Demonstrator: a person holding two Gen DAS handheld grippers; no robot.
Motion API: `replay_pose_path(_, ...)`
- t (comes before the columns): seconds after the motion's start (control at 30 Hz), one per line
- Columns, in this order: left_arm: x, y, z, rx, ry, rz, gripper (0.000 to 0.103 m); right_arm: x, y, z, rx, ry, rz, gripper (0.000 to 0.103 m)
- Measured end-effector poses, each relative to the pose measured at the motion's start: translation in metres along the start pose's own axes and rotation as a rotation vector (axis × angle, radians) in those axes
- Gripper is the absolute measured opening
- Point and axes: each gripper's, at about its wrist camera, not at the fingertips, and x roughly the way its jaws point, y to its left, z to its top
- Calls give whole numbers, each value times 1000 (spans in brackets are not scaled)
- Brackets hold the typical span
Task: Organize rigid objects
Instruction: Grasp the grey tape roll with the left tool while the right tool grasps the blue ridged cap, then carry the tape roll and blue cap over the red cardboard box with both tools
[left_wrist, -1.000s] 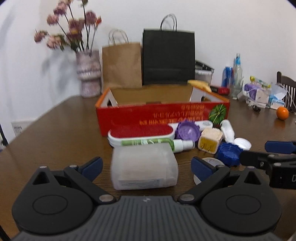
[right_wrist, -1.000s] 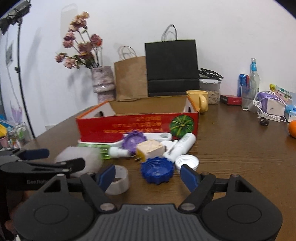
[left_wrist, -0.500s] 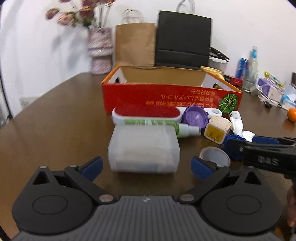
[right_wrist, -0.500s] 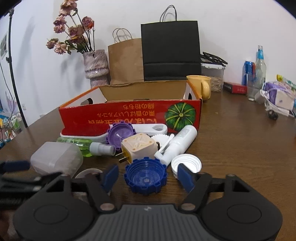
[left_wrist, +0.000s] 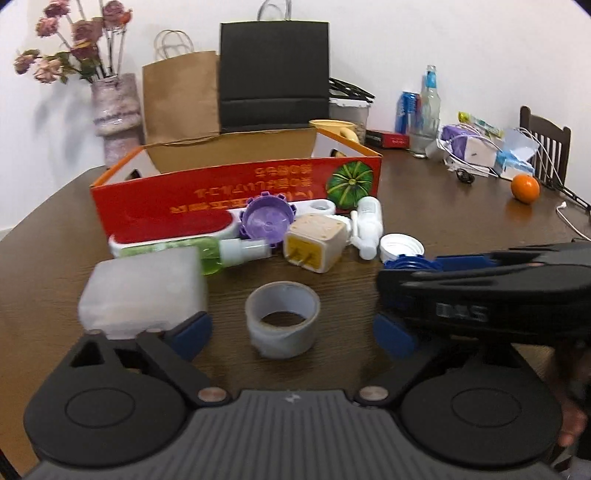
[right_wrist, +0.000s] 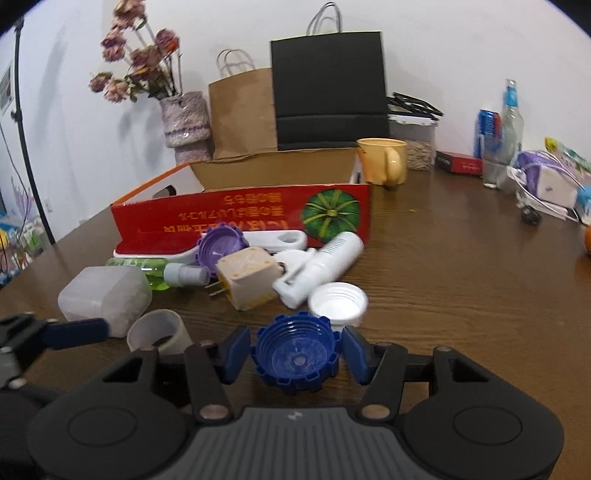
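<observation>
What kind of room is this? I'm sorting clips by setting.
Probably a home dining room: a wooden table cluttered with household bits, a vase of dried flowers, paper shopping bags against the wall, a wooden chair.

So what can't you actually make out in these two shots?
- Inside of the red box: both views, its front wall hides the floor.
- Blue cap: left wrist view, mostly behind the right gripper, whose jaws are closing around it without clear contact.
- Frosted container: left wrist view, blurred, contents unreadable.
- Box lettering: upside down and too small to read.
- Orange: right wrist view, cut by the edge.
</observation>
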Motion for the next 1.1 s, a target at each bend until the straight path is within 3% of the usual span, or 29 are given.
replay_pose_path(0.13,5,-3,0,1,3,19,81,-10,-11,-1,16,-17,10,55)
replay_pose_path(0.2,7,-3,1,-8,4,30,71,-11,-14,0,9,-18,11,55)
replay_pose_path(0.27,11,-1,2,-26,13,51,50,-8,-14,-1,-11,3,14,55)
replay_pose_path(0.3,13,1,2,-38,22,59,44,-6,-13,-2,-20,16,17,55)
replay_pose_path(0.43,10,6,1,-64,26,88,44,-1,-9,-6,-27,37,44,55)
replay_pose_path(0.5,7,5,-1,-59,19,98,44,0,-6,-7,-41,44,41,49)
replay_pose_path(0.57,-1,3,-1,-58,3,104,44,0,-3,-7,-55,43,41,35)
replay_pose_path(0.63,-10,1,-1,-55,-19,114,44,-2,-2,-7,-60,40,40,30)
replay_pose_path(0.8,-32,3,-1,-68,-53,139,44,-3,0,-9,-68,33,42,30)
replay_pose_path(0.83,-36,5,-2,-72,-58,148,44,-5,0,-10,-65,22,34,33)
replay_pose_path(0.87,-40,6,-3,-75,-61,155,44,-7,0,-11,-64,18,26,44)
replay_pose_path(0.93,-47,9,-5,-81,-66,164,44,-11,-1,-12,-63,9,26,52)
replay_pose_path(1.1,-58,13,-11,-95,-66,178,44,-13,0,-13,-76,16,17,51)
